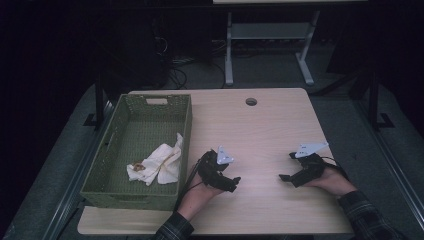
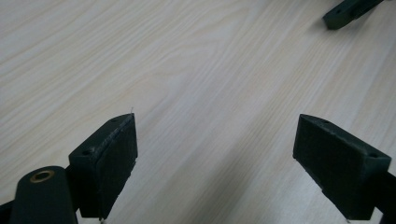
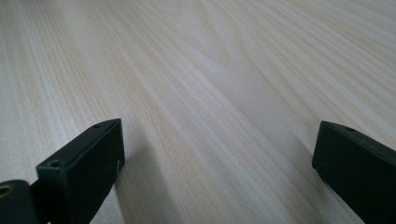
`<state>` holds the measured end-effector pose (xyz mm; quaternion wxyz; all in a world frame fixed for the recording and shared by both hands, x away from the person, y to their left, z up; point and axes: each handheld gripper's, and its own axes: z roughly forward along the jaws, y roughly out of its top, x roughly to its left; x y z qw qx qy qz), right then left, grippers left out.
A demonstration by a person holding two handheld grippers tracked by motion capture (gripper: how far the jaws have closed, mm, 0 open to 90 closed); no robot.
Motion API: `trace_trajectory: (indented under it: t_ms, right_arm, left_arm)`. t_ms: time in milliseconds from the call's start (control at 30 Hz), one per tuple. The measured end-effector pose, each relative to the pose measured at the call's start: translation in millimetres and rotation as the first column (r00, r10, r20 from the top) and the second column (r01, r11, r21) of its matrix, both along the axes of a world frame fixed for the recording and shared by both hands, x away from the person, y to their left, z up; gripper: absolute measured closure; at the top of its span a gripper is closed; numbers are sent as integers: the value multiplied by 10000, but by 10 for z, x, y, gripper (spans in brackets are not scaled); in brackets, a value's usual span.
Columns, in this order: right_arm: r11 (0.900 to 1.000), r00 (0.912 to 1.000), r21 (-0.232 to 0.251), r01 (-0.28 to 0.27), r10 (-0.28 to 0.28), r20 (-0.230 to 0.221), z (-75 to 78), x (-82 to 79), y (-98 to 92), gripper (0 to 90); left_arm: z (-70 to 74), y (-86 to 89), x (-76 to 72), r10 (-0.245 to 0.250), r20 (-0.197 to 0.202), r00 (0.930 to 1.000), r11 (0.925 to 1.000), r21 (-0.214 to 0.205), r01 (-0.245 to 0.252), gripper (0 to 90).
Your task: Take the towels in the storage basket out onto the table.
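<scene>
Lay crumpled inside the green woven basket (image 1: 100,165), toward its near right corner: a white cloth (image 1: 159,164), with a small brownish item on its left folds, too small to identify. Judged soft, light and limp, likely to sag and drape once lifted, with no stiffness to push against. Best taken at a raised fold or the upturned corner leaning against the basket's right wall, pinched from above rather than scooped. Probably little risk of slipping between padded jaws, though a thin single layer could pull free; a bunched ridge seemed the safer bite. Could also snag on the wicker weave if dragged sideways.

Left hand-held gripper (image 1: 235,181) rested low over the surface (image 1: 265,130), just right of the basket, jaws spread wide with only bare wood between them in the left gripper view (image 2: 215,158). Right hand-held gripper (image 1: 284,177) sat well apart to the right, pointing toward the left one, jaws likewise wide and holding nothing, as seen in the right gripper view (image 3: 219,163).

Pale wood-grain surface, smooth and uncluttered apart from the basket, with a round cable hole (image 1: 251,101) near the far edge. Dim room beyond: grey floor, a white desk frame (image 1: 270,45), tangled cables in shadow.
</scene>
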<state>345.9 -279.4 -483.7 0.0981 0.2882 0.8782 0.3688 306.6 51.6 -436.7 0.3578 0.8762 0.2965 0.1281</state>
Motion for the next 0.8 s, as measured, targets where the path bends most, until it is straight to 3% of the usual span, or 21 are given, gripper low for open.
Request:
trace_trajectory:
  t_ms: [333,800]
  right_arm:
    - [10000,10000,1,2,-2,-2,0,0,0,18]
    - [10000,10000,2,3,-3,-4,0,0,0,17]
  left_arm:
    - [120,-44,30,-403,33,9992,9985,-359,404,133]
    - [314,-37,73,-601,257,9979,9974,-384,610,133]
